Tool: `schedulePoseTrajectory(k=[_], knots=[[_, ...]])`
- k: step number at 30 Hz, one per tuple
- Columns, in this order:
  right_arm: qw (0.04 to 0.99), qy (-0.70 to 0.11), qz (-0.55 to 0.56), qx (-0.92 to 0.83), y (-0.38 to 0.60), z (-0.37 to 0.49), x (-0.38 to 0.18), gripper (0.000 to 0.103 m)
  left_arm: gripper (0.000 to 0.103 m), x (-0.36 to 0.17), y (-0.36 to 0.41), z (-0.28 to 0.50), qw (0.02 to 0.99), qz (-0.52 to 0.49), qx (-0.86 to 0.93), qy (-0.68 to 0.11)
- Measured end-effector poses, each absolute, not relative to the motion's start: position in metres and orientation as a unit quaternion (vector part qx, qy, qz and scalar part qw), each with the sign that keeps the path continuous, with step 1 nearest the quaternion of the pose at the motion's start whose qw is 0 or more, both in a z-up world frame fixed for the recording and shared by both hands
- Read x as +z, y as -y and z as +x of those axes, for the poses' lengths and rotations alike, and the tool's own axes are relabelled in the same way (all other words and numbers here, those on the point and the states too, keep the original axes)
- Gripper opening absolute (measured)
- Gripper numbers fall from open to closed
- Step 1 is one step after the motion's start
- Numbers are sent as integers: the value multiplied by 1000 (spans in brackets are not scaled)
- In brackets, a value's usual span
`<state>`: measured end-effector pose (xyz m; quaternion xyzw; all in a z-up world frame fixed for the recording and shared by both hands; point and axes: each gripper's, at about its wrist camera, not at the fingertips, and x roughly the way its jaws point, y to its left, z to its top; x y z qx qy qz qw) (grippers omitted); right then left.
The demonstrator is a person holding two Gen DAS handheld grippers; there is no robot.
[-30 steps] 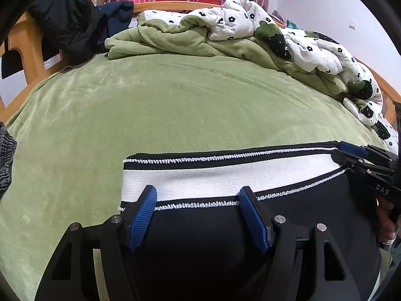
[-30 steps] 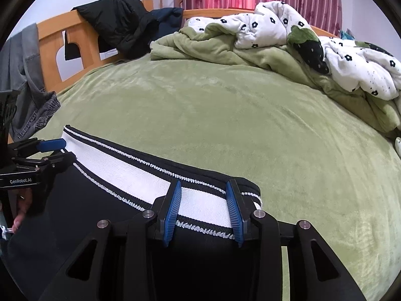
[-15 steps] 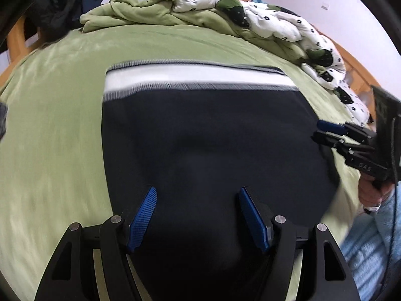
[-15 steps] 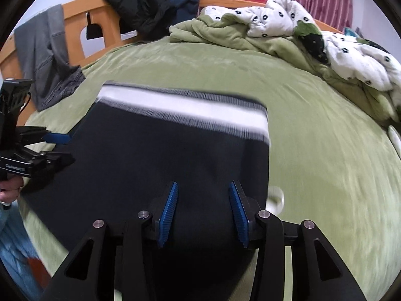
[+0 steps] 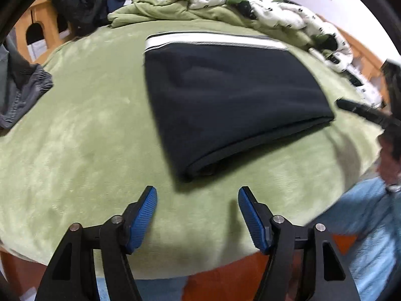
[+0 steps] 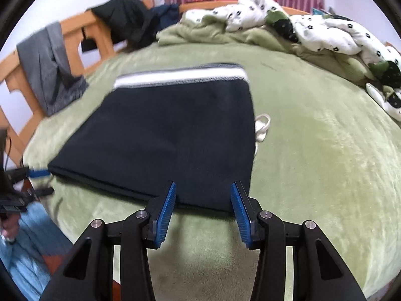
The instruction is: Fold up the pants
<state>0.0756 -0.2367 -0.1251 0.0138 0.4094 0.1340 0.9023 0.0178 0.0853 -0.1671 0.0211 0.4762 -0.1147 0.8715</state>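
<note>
The pants [image 5: 225, 92], dark navy with a white striped waistband [image 5: 215, 39], are laid as a folded, flattened stack on the green bed [image 5: 82, 130], waistband at the far end and the thick folded edge [image 5: 250, 145] at the near end. The stack lies straight ahead of both tongs, with its waistband-to-fold line running away from them and slightly slanted across the bed.

The right tongs [image 6: 203, 210] are seen just at the near folded edge, close to the near right corner, so the right hand is judged the nearer of the two; the pads frame that edge in the view, but no cloth is pinched between them, and contact cannot be confirmed. A pale drawstring loop [image 6: 262, 128] sticks out beside the stack's right side.

The left tongs [image 5: 197, 215] are held apart from the pants, over bare green blanket, with the near left corner ahead and a little to the right. Nothing is held by them; the jaws stand moderately wide and are closing. The right jaws stand at a medium gap and are opening, likewise empty.

The fold is judged complete or nearly so.
</note>
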Motion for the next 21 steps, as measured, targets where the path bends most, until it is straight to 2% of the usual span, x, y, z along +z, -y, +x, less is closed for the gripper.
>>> schedulePoseTrajectory(k=[3, 5, 6, 7, 11, 12, 14, 16, 17, 18, 21], knots=[[894, -427, 37, 130, 241, 89, -133, 48, 55, -176, -83, 27, 876, 31, -89, -473], [887, -444, 49, 115, 242, 97, -145, 48, 36, -177, -80, 32, 888, 39, -61, -454], [882, -455, 49, 113, 241, 101, -152, 48, 23, -176, -79, 33, 892, 34, -62, -447], [879, -463, 42, 110, 239, 102, -159, 48, 18, -174, -80, 33, 894, 18, -65, -443], [885, -451, 16, 113, 237, 99, -151, 49, 18, -177, -79, 25, 876, 23, -81, -476], [888, -443, 28, 121, 241, 97, -145, 49, 21, -174, -81, 19, 871, 18, -95, -482], [895, -424, 47, 134, 247, 98, -130, 49, 30, -164, -88, 13, 868, -12, -124, -481], [897, -417, 46, 137, 249, 109, -119, 56, 49, -147, -100, 15, 872, -56, -139, -466], [898, -416, 43, 137, 249, 119, -114, 59, 53, -140, -101, 21, 874, -69, -145, -458], [897, -419, 41, 133, 250, 130, -111, 61, 57, -132, -104, 28, 877, -80, -150, -450], [891, -435, 43, 123, 248, 165, -111, 61, 57, -115, -107, 64, 886, -85, -135, -436]])
